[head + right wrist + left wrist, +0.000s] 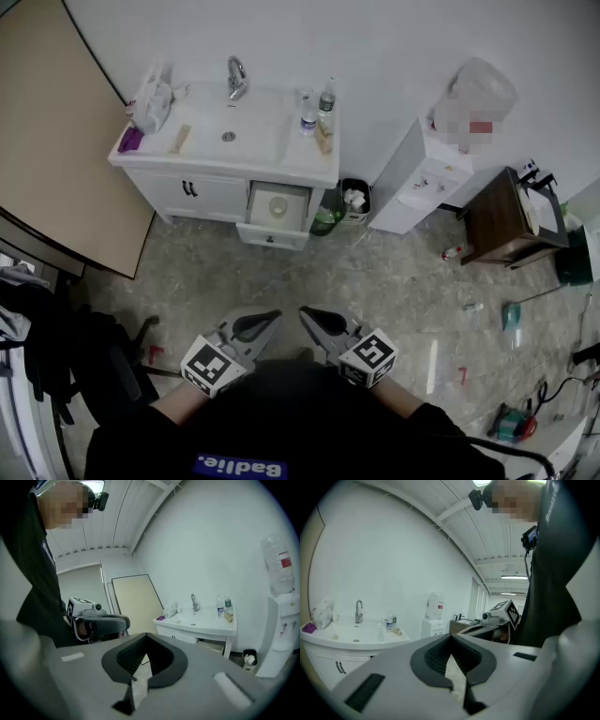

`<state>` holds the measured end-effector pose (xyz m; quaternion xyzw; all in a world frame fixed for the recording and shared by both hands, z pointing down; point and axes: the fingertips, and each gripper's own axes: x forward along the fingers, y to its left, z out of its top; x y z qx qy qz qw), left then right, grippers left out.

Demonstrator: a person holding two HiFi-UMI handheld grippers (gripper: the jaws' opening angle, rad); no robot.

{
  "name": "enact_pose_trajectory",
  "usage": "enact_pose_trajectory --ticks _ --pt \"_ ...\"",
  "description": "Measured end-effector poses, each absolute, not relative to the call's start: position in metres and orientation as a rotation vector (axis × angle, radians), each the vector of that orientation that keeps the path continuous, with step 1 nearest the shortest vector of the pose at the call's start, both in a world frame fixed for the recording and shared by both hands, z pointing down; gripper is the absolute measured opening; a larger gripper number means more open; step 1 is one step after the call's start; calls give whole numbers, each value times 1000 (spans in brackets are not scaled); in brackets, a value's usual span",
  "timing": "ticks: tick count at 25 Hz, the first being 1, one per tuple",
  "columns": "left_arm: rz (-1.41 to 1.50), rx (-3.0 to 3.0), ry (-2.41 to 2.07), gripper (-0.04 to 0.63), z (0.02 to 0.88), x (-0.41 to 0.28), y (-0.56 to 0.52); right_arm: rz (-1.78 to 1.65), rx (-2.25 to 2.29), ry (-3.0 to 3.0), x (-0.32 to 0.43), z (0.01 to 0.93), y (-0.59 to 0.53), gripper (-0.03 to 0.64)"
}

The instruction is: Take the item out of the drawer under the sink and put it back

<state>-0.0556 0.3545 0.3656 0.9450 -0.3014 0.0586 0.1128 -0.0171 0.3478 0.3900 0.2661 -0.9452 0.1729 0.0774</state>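
Left gripper (pixel 255 325): jaws closed, empty, held well back from drawer (pixel 271 238) | drawer: open under sink (pixel 253 127), likely for access, item (pixel 278 207) lying inside | right gripper (pixel 322 323): jaws closed, empty, likewise held back, reach not begun.

head view: overhead, steeply down, well back from counter (pixel 272 161) | left gripper view: low, roughly level along own jaws, counter at left | right gripper view: likewise, counter at right | shared by all: counter, water dispenser (pixel 422 178)
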Motion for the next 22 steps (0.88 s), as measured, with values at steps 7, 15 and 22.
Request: enact_pose_trajectory --ticks 7,15,22 --pt "176 2770 -886 6 367 -54 353 527 798 -2842 -17 390 346 0" --pt "191 2785 -898 6 361 -38 351 522 814 -2855 1 384 344 2" --pt "188 2767 -982 6 367 -8 350 536 787 -2855 38 395 340 2"
